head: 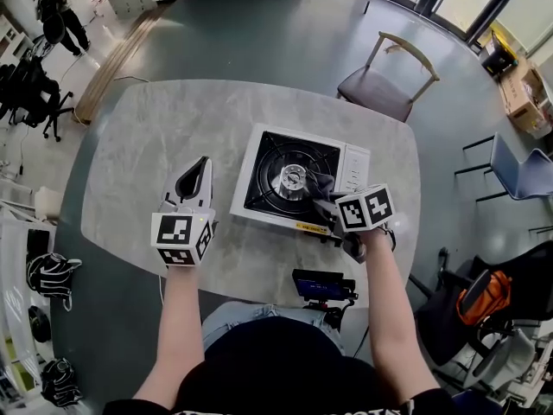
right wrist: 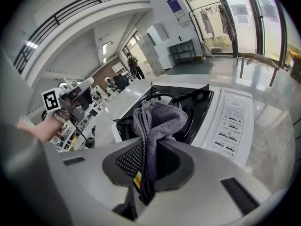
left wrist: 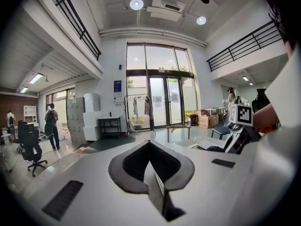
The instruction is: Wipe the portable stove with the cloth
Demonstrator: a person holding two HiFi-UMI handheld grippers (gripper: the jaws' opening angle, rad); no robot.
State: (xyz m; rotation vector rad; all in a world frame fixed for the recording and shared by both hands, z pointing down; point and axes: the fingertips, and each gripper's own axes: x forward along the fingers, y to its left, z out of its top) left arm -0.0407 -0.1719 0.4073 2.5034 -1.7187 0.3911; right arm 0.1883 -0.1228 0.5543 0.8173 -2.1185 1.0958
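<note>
The white portable stove (head: 352, 168) with a black burner top sits in the middle of the grey table (head: 155, 137). My right gripper (head: 323, 199) hangs over the stove's near right part, shut on a grey cloth (head: 322, 182). In the right gripper view the cloth (right wrist: 159, 117) rises folded out of the gripper (right wrist: 150, 149), in front of the burner and the stove's control panel (right wrist: 230, 121). My left gripper (head: 204, 164) is shut and empty, held over bare table left of the stove. The left gripper view shows its own shut gripper (left wrist: 150, 166) and, at the right, my right gripper (left wrist: 240, 126).
A wooden chair (head: 389, 80) stands beyond the table's far right corner, a blue chair (head: 518, 171) farther right. A black device (head: 321, 285) sits at the table's near edge. Office chairs (head: 34, 93) and a person (head: 60, 11) are at the far left.
</note>
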